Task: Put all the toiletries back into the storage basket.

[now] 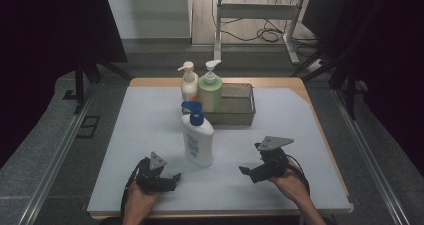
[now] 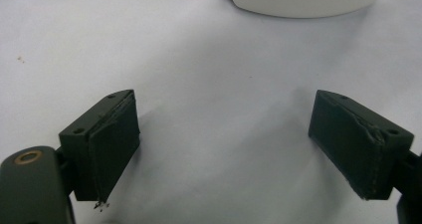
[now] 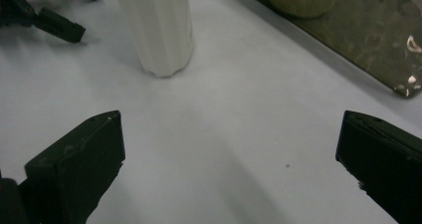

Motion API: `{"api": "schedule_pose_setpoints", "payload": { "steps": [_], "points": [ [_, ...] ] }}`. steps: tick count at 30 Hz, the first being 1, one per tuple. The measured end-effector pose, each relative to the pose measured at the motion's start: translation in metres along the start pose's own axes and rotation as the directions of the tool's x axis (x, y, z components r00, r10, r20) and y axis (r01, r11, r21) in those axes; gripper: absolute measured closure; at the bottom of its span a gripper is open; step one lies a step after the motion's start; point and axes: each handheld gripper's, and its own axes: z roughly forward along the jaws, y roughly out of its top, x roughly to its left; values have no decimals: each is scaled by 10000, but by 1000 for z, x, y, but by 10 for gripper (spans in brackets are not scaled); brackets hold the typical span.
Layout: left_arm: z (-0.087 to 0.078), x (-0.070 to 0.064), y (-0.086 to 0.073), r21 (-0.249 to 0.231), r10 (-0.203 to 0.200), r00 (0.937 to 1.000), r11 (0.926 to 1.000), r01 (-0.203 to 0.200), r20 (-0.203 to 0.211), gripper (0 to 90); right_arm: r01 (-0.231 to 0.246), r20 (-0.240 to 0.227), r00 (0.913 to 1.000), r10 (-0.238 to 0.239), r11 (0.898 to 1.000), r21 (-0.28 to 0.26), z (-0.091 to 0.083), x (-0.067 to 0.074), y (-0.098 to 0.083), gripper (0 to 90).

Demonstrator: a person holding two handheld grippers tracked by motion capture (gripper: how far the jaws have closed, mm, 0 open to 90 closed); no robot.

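A dim room has a wooden table with a pale sheet [image 1: 150, 135] on top. A white bottle with a blue pump [image 1: 197, 135] stands up in the middle of the sheet, between the two grippers. The left gripper [image 1: 172, 177] sits low beside it, jaws wide apart and holding nothing. The right gripper [image 1: 246, 171] is a bit farther away, wide open and empty too. A metal tray [image 1: 240, 105] waits behind, with a green bottle [image 1: 210, 87] and a cream bottle [image 1: 188, 82] at its left end. Maybe the white bottle goes there next.
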Motion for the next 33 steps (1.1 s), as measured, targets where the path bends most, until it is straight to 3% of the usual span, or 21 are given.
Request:
{"api": "schedule_pose_setpoints", "payload": {
  "steps": [10,15,33],
  "points": [
    [-2,-1,0,-185,228,9996,9996,-231,-153,123,218,-159,9996,-224,9991,-350,7,5,22,0],
    [-2,0,0,-316,195,9996,9993,-201,-180,120,81,-445,9990,-109,9981,-613,12,7,34,0],
    [-1,-1,-1,-237,332,9989,9991,-340,-330,118,248,-614,9977,-292,9972,-708,29,19,64,0]
  ]
}}
